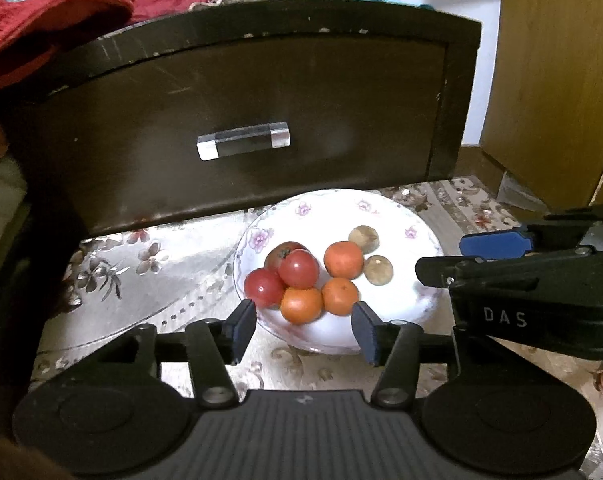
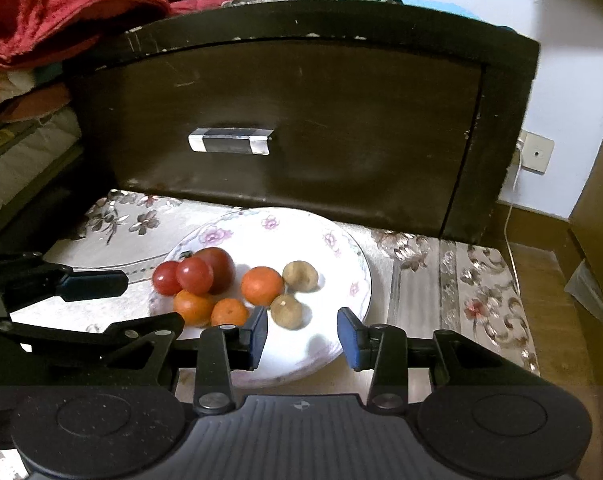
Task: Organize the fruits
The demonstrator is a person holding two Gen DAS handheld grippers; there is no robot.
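Red tomatoes (image 1: 289, 270), oranges (image 1: 343, 260) and brown fruits (image 1: 364, 239) sit grouped by kind on the plate (image 1: 381, 208), at twelve o'clock of the left gripper (image 1: 303, 326) and right gripper (image 2: 302, 334), both spread apart, empty; sorting appears done, or starting.

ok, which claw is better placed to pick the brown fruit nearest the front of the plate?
Right. The right claw is open with the front brown fruit just ahead of its gap. The left claw faces the oranges on the plate.

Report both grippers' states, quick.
Left gripper: open, holding nothing, above the plate.
Right gripper: open, holding nothing.
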